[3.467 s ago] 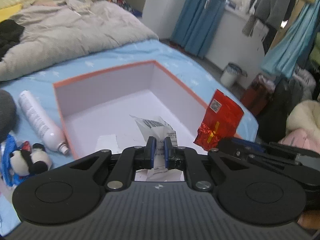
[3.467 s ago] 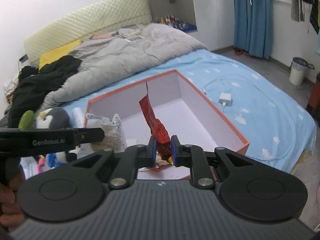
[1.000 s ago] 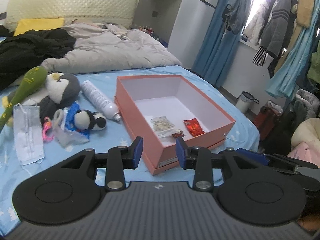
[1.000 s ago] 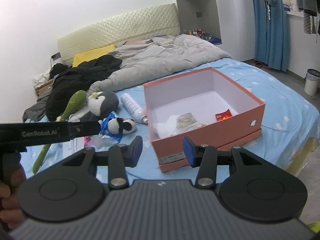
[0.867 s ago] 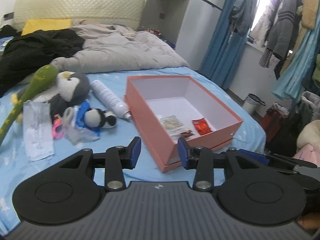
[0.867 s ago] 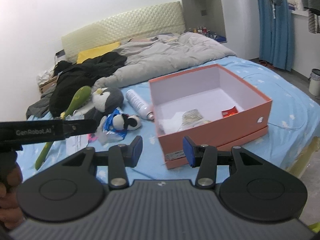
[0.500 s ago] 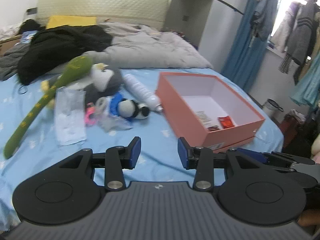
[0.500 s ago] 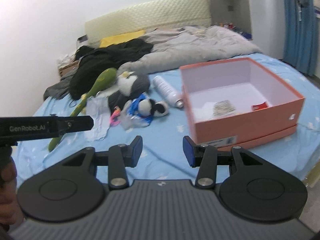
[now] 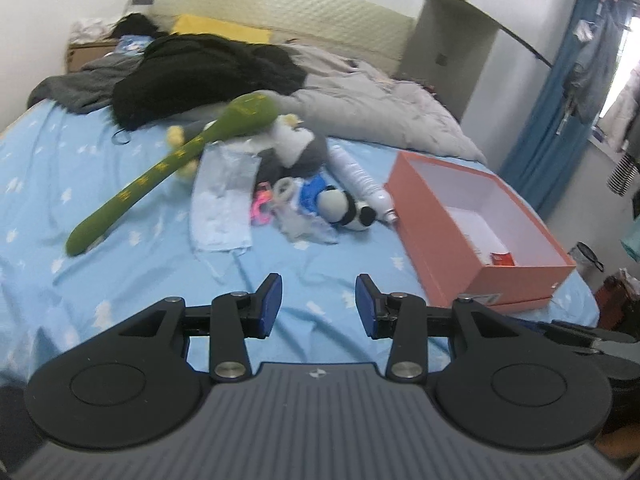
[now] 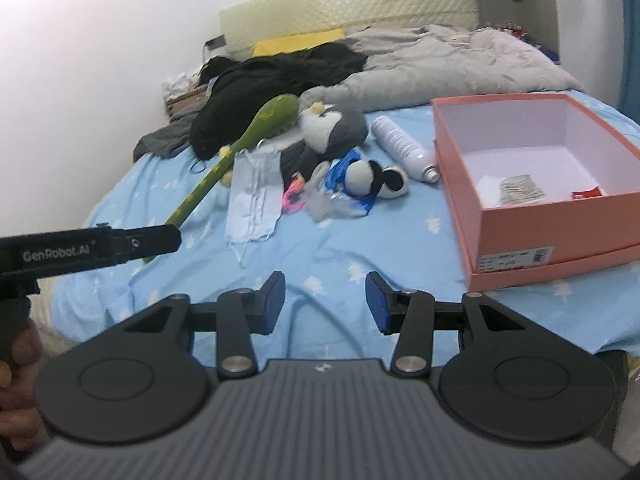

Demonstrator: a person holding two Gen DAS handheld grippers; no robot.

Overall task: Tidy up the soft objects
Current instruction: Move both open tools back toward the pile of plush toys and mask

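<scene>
Both grippers are open and empty, held above the near edge of the blue bed. Ahead of my left gripper point(image 9: 319, 306) lie a long green plush point(image 9: 168, 172), a grey penguin plush point(image 9: 294, 148), a small panda plush point(image 9: 346, 208) and a pale face mask point(image 9: 224, 196). An orange box point(image 9: 476, 220) stands to the right with a red packet point(image 9: 502, 258) inside. From my right gripper point(image 10: 326, 300) I see the same green plush point(image 10: 240, 140), penguin point(image 10: 332, 124), panda point(image 10: 372, 178), mask point(image 10: 254, 196) and box point(image 10: 540, 184), which holds a white packet point(image 10: 518, 192) and the red packet point(image 10: 586, 193).
A white spray bottle point(image 10: 404, 148) lies between the plushes and the box. A pink clip point(image 10: 294, 194) and crumpled clear plastic point(image 10: 332, 202) lie by the panda. Black clothes point(image 9: 208, 72) and a grey duvet point(image 9: 360, 108) cover the far bed. The left gripper's body point(image 10: 88, 250) crosses the right view.
Both grippers let go of their packets into the box, opened, and drew back and swung left. The plush pile now sits ahead and the box to the right.
</scene>
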